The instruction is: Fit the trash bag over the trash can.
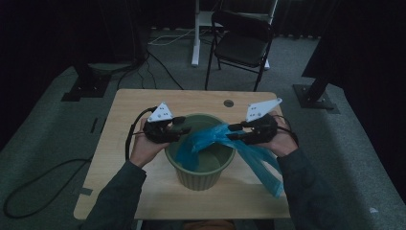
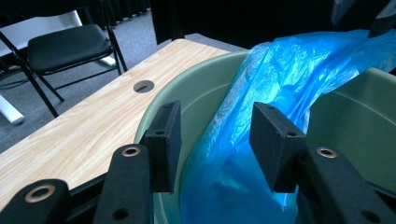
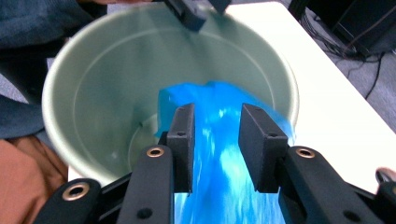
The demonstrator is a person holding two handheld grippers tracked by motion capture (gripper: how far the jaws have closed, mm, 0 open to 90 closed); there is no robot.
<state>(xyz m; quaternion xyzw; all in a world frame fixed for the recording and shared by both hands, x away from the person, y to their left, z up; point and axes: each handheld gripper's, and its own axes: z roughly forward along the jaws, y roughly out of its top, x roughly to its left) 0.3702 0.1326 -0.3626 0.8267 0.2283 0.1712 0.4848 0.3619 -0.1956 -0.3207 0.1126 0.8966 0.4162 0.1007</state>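
A green ribbed bucket [image 1: 200, 178] stands in the middle of the wooden table [image 1: 139, 103]. A blue plastic bag [image 1: 261, 165] hangs from inside the bucket over its right rim and down onto the table. My left gripper [image 1: 179, 128] is at the bucket's left rim. In the left gripper view its jaws [image 2: 215, 140] stand apart astride the rim [image 2: 187, 88], with the bag [image 2: 289, 70] beside the inner jaw and no pad pressing. My right gripper [image 1: 232, 132] hovers over the right rim, open, with the bag [image 3: 219, 98] running below its jaws [image 3: 217, 135] into the bucket [image 3: 93, 93].
A black folding chair [image 1: 242, 43] stands beyond the table's far edge, beside a white post [image 1: 195, 33]. A round cable hole [image 1: 228, 103] sits near the table's far edge. Cables trail on the grey carpet at left. Dark stands flank the table.
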